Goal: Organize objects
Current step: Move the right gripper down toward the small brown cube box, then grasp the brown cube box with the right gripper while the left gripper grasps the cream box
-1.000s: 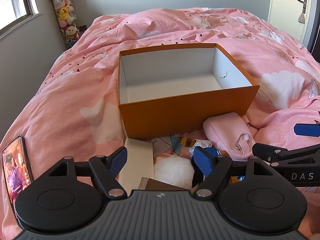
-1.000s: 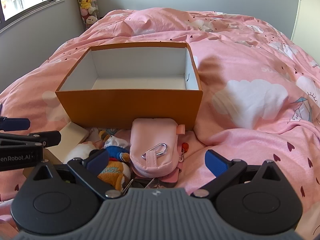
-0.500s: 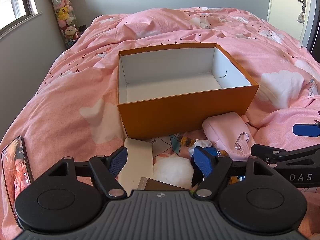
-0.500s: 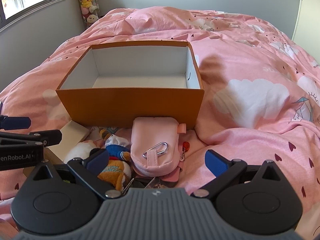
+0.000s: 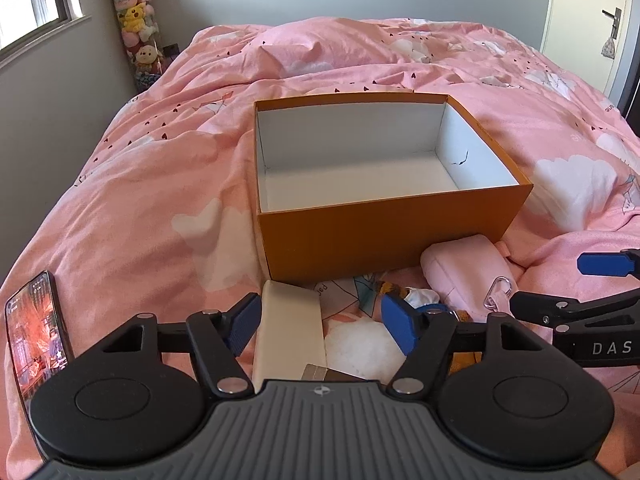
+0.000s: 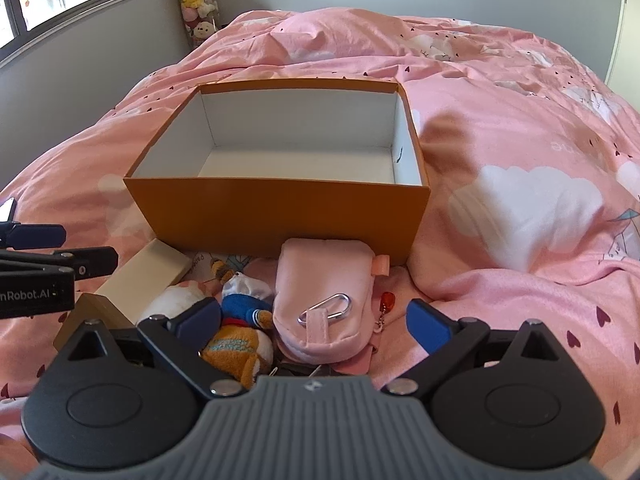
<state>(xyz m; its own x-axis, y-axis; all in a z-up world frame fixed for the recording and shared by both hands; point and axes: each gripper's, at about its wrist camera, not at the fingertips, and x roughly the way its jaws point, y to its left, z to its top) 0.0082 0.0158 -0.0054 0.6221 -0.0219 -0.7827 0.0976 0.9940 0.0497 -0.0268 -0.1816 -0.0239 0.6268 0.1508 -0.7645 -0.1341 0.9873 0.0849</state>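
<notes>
Left wrist view: left gripper [image 5: 318,322] open, jaws just closing around the cream box [image 5: 289,330], not yet pressing. It looks stiff and light; grip its long sides.

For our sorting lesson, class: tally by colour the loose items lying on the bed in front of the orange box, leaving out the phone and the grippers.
Pink: 1, the pink pouch
Cream: 1, the cream box
Brown: 1, the brown box
White: 1, the white plush
Blue and orange: 1, the plush toy
Total: 5, though small bits lie partly hidden under the pouch.
</notes>
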